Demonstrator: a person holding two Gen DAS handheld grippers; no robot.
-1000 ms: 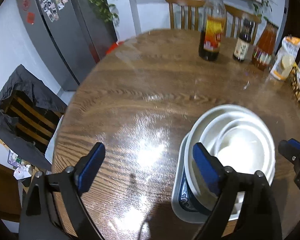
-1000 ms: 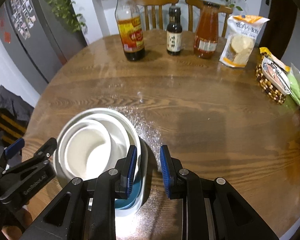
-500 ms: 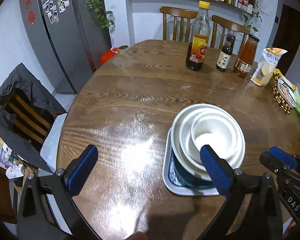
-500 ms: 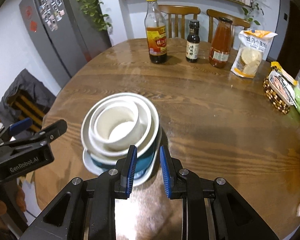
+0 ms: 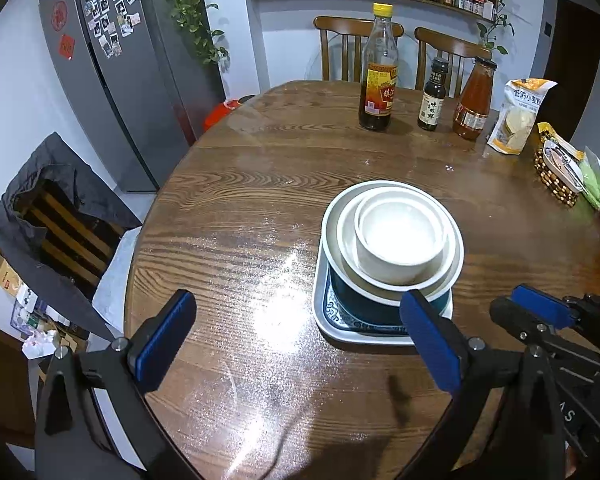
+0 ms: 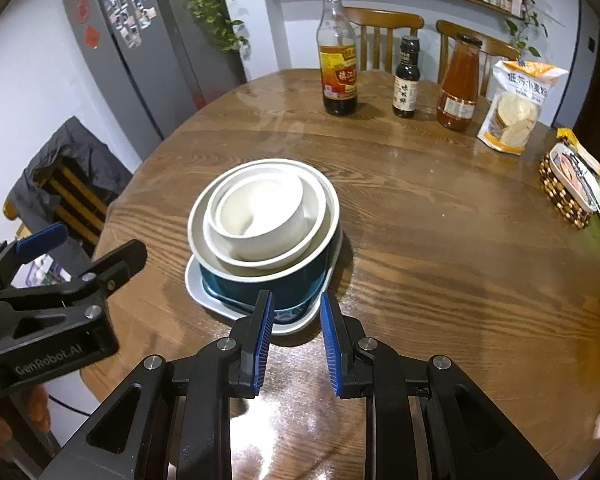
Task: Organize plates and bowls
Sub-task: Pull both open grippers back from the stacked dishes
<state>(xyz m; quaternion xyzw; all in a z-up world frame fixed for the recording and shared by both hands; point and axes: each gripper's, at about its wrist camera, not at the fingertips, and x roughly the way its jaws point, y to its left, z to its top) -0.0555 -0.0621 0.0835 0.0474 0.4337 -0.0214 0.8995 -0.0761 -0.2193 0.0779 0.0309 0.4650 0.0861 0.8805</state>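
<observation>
On the round wooden table (image 5: 228, 208) stands one stack: a small white bowl (image 5: 400, 240) (image 6: 260, 212) inside a wider white bowl (image 6: 216, 240), inside a teal bowl (image 6: 268, 280), all on a white rectangular plate (image 5: 328, 320) with a blue pattern. My left gripper (image 5: 296, 340) is wide open and empty, short of the stack and to its left; its right finger (image 5: 428, 344) overlaps the plate's near corner in the picture. My right gripper (image 6: 296, 338) stands open by a narrow gap just before the plate's near edge, holding nothing. Each gripper shows in the other's view, the left gripper (image 6: 84, 248) and the right gripper (image 5: 516, 312).
At the table's far side stand a tall dark vinegar bottle (image 6: 337, 52), a small soy bottle (image 6: 406, 80) and an orange sauce bottle (image 6: 460, 84), with a cracker bag (image 6: 516, 108) and a snack basket (image 6: 568, 188) at the right. A jacket-draped chair (image 5: 60, 220) is left of the table.
Both grippers have drawn back and up from the stack, which now looks farther away. The left jaws have spread wider. The right jaws keep the same narrow gap.
</observation>
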